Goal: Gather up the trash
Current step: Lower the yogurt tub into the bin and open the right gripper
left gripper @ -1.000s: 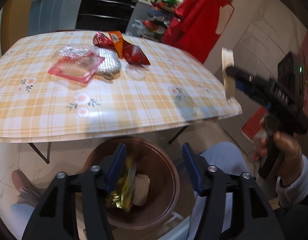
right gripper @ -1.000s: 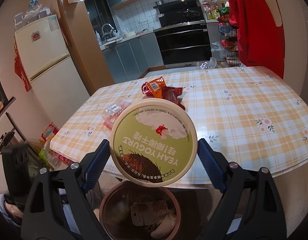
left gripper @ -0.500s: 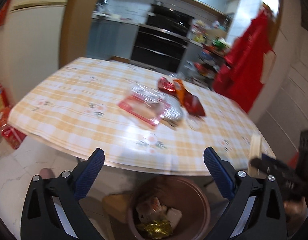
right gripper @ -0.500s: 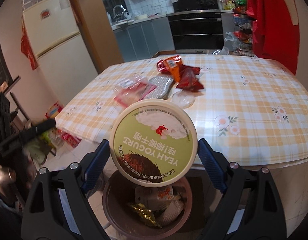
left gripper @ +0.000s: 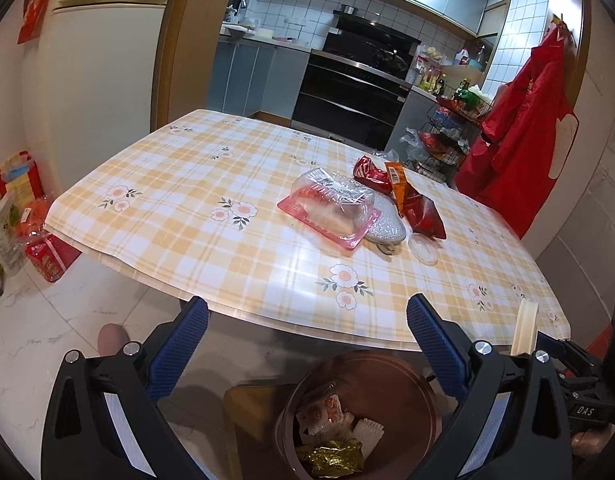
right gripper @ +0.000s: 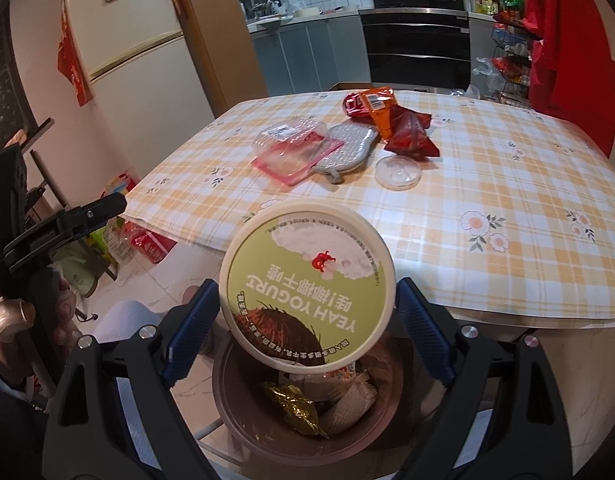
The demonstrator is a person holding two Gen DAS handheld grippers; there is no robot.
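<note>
My right gripper [right gripper: 307, 304] is shut on a round green yogurt lid [right gripper: 307, 288] and holds it over the brown trash bin [right gripper: 235, 412], which holds wrappers. The lid shows edge-on in the left wrist view [left gripper: 525, 326]. My left gripper [left gripper: 307, 344] is open and empty above the bin [left gripper: 407, 376], near the table's front edge. On the checked table [left gripper: 211, 216] lie a pink clear tray [left gripper: 331, 210], a silver pouch [left gripper: 385, 222], red wrappers [left gripper: 421, 212], an orange packet [left gripper: 397, 184] and a clear lid [left gripper: 423, 246].
A fridge [left gripper: 103, 72] stands to the left with bags [left gripper: 23, 216] on the floor beside it. A red garment [left gripper: 523, 128] hangs at the right. A wire rack [left gripper: 451, 132] and kitchen oven [left gripper: 347, 96] are behind the table.
My left gripper has opened wide and tilted up from the bin toward the table. My right gripper has carried the lid lower, closer over the bin.
</note>
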